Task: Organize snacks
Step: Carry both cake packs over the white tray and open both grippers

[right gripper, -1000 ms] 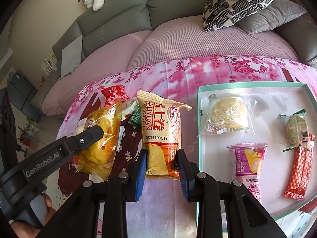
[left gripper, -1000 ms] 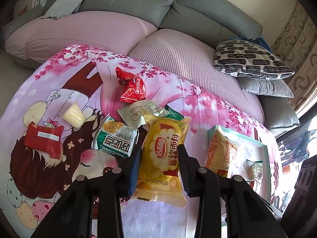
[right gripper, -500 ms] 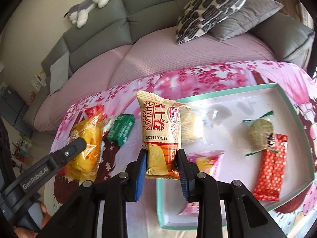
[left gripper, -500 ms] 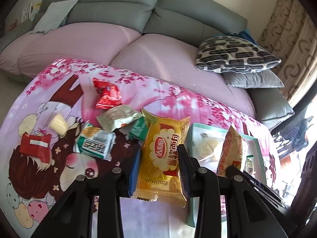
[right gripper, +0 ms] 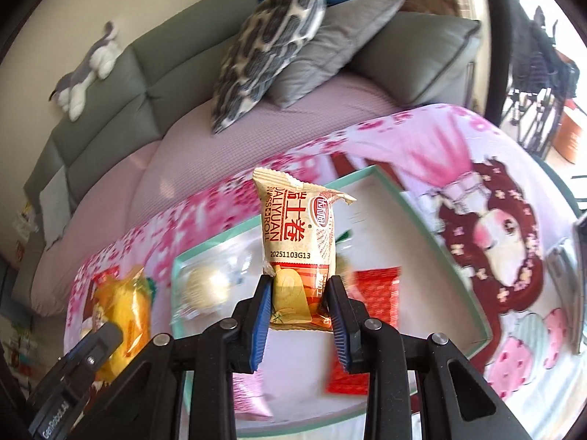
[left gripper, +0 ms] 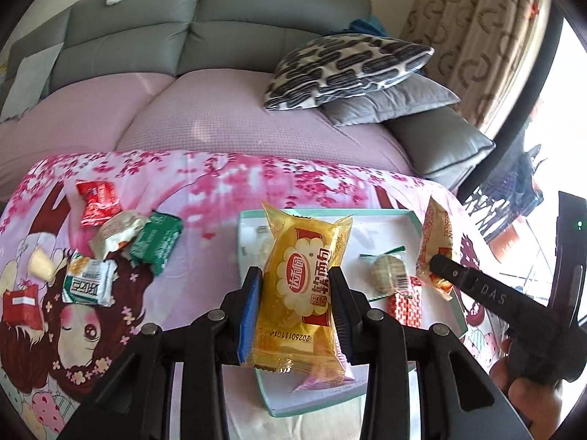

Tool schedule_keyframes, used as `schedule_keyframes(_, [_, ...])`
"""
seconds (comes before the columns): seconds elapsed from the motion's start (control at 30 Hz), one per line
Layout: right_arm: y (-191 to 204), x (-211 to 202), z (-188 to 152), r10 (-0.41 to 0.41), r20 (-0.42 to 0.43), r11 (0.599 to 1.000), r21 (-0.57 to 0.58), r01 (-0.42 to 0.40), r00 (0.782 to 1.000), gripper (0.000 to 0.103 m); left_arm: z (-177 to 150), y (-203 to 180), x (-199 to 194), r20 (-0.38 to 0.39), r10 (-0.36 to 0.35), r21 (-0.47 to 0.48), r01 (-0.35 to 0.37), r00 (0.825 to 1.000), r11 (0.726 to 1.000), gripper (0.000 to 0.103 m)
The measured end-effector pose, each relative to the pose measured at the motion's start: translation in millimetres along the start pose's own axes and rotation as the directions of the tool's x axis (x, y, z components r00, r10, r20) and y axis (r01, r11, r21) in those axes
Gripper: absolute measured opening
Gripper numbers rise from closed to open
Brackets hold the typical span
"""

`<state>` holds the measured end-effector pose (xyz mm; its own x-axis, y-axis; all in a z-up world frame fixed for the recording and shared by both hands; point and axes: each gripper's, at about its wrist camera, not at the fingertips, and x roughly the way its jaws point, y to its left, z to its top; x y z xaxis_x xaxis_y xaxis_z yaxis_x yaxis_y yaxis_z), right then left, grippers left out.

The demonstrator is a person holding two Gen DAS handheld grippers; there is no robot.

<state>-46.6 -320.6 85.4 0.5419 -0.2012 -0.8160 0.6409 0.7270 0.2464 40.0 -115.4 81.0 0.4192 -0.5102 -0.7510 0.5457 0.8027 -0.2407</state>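
Snacks here were light, puffy, crinkly packets: the yellow bread pack [left gripper: 306, 286] sat clamped in the left gripper [left gripper: 293, 304], the Swiss roll pack [right gripper: 299, 245] in the right gripper [right gripper: 299, 311], both above the tray [left gripper: 414, 216] at 12 o'clock, best pinched low, gently.

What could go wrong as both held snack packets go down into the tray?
The teal-rimmed white tray already holds several snacks, so the yellow soft-bread packet in the left claw may land on one. The beige Swiss-roll packet, pinched only at its bottom end by the right claw, could tip when released.
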Motion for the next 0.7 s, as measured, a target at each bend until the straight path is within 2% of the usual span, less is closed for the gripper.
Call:
schedule_keyframes(0.37, [-30,1,8,-0.032,0.024,0.999,0.031,0.031,0.999,0.032,1,-31,16,-0.001,-0.015,0.072,0.015,1.0,0.997,0.038])
schedule_keyframes(0.7, [-47,37,7,-0.04,-0.049,0.997,0.061,0.043,0.998,0.032,7,-49,47,-0.024,-0.011,0.12,0.014,1.0,0.993,0.038])
